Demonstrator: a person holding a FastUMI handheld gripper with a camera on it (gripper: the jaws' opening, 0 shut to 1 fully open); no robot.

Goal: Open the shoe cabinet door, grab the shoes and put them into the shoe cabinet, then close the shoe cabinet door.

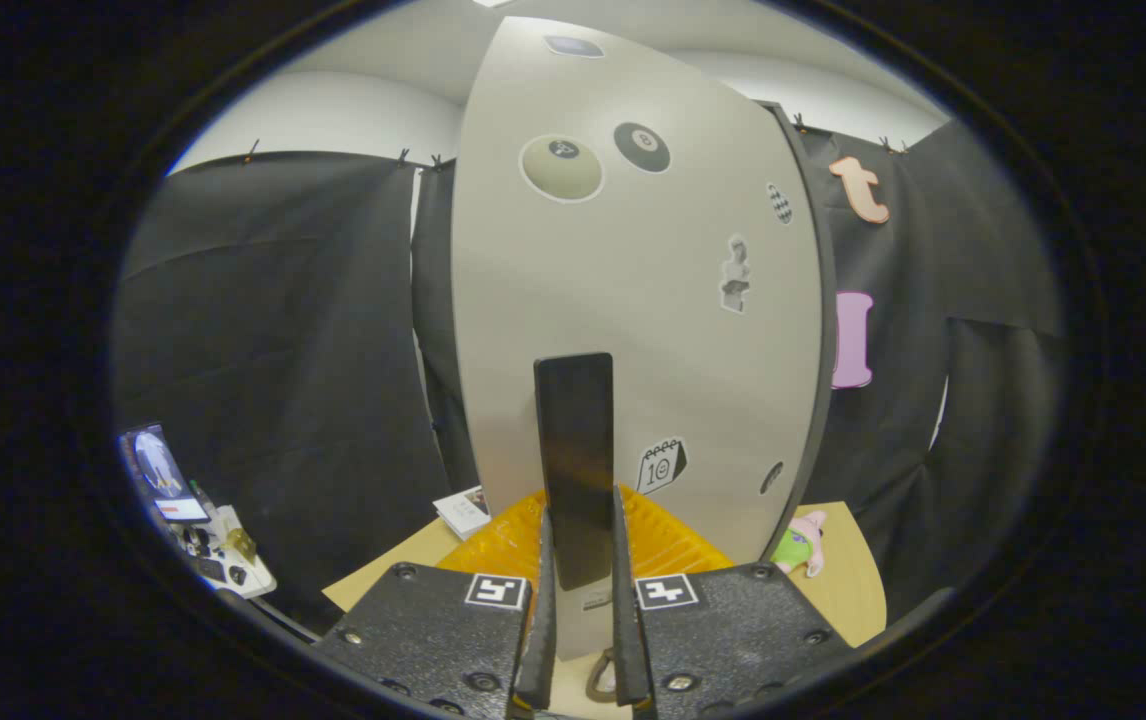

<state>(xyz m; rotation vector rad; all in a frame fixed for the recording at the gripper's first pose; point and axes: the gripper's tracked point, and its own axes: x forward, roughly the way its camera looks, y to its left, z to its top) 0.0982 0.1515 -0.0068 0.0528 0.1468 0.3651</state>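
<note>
Tongs on the cabinet door handle

The tongs [581, 600] were clenched on the dark upright handle [575, 460] of the shoe cabinet door [633, 300], which stood just ahead over the desk [848, 590]. The panel looked stiff and light; the handle seemed the best place to hold.

A cabinet door [633, 300] stands upright just ahead of the gripper [581, 600], its handle [575, 465] between the two fingers.
Both fingers press the handle's sides. A basket [668, 540] sits on the table [848, 590] behind the fingers; a plush toy [801, 545] lies right of the door, a booklet [463, 510] left.
</note>
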